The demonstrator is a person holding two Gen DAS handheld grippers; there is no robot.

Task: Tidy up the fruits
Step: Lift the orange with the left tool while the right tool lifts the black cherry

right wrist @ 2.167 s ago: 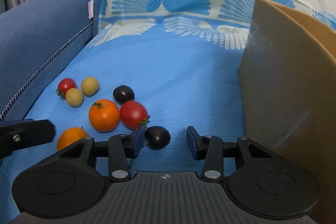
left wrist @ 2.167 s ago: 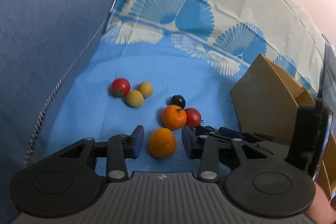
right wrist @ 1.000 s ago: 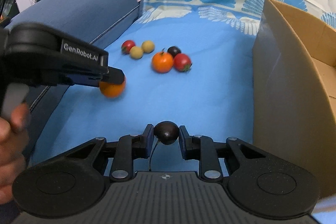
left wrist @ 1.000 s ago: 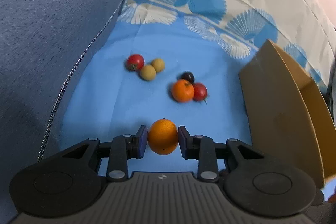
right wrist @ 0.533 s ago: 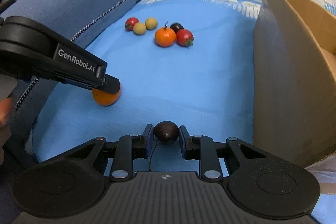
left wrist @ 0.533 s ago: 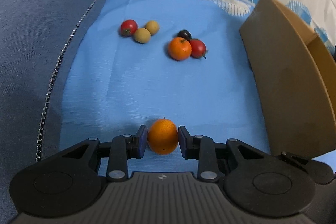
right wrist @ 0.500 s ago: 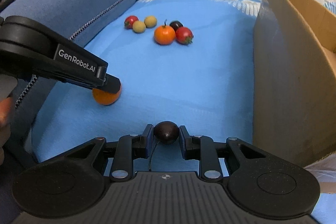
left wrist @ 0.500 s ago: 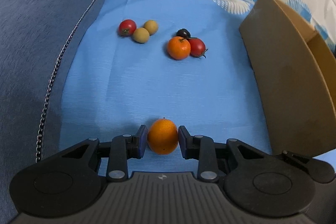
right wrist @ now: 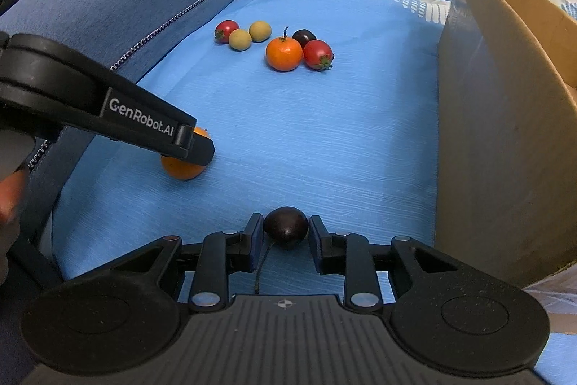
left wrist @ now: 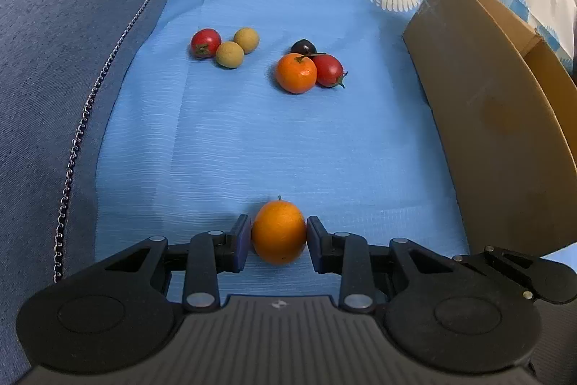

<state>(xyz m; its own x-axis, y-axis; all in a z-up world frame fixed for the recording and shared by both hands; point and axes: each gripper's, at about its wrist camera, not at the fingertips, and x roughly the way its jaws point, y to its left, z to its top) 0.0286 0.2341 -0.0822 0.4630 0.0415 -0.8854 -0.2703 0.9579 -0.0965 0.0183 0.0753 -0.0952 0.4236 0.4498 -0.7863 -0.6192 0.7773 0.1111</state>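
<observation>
Blue cloth (left wrist: 288, 139) | left tongs (left wrist: 278, 242) clamp orange (left wrist: 278, 231) | right tongs (right wrist: 285, 239) clamp plum (right wrist: 285, 226)

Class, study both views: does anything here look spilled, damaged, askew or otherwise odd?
Nothing stands out. The left claw grips an intact orange, the right claw a dark plum; the other fruit lies in two tidy clusters on the blue cloth.
</observation>
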